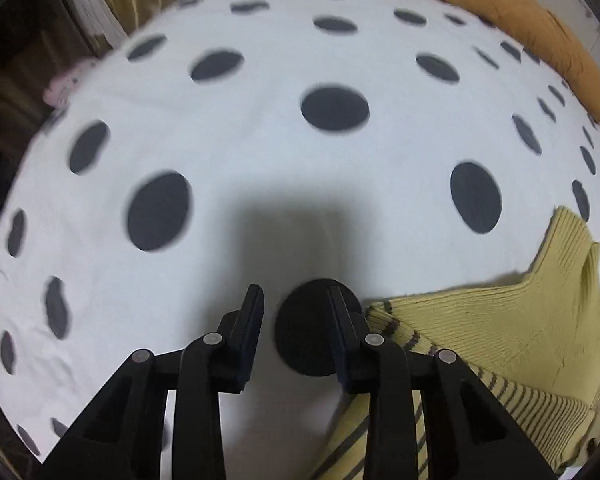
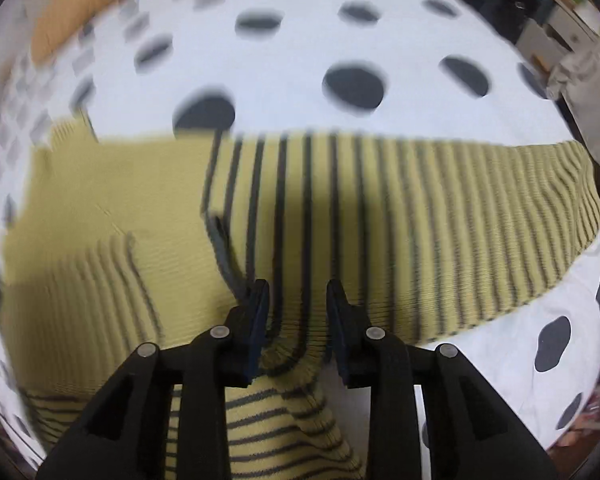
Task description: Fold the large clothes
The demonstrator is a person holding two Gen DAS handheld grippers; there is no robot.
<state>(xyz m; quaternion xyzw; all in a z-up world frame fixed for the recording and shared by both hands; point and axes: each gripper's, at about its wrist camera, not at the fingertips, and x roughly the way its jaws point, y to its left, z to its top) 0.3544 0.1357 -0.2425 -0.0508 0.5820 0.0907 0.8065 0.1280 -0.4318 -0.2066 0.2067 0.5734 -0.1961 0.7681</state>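
Left side first: the left gripper [image 1: 296, 300] is angled down over the bed, fingers spread fairly wide with nothing between them, just white sheet and one dark dot under the gap. Its right finger [image 1: 342, 320] sits right at the edge of the sweater [image 1: 512, 320], beside the striped hem, but I can't tell if it's actually touching the knit. From this camera the sweater is off to the lower right, its plain yellow-green part with a ribbed bit sticking up toward the top right.

The polka-dot sheet [image 1: 260, 152] covers pretty much the whole bed, white with big dark grey spots. There's a mustard-orange pillow [image 1: 520, 24] along the far right edge, well away from the sweater.

Over to the right gripper [image 2: 298, 308]: it's pointing forward and down across the sweater [image 2: 380, 220], jaws apart by a medium gap, with a bunched fold of striped fabric humped up between them. The left finger [image 2: 258, 320] looks pressed against that fold; whether the right one touches it, can't say, the frame's blurry. Here the sweater's long axis runs side to side across the view, dark stripes running away from the camera, plain panel on the left, striped end draping off right.

No labels or writing readable anywhere.
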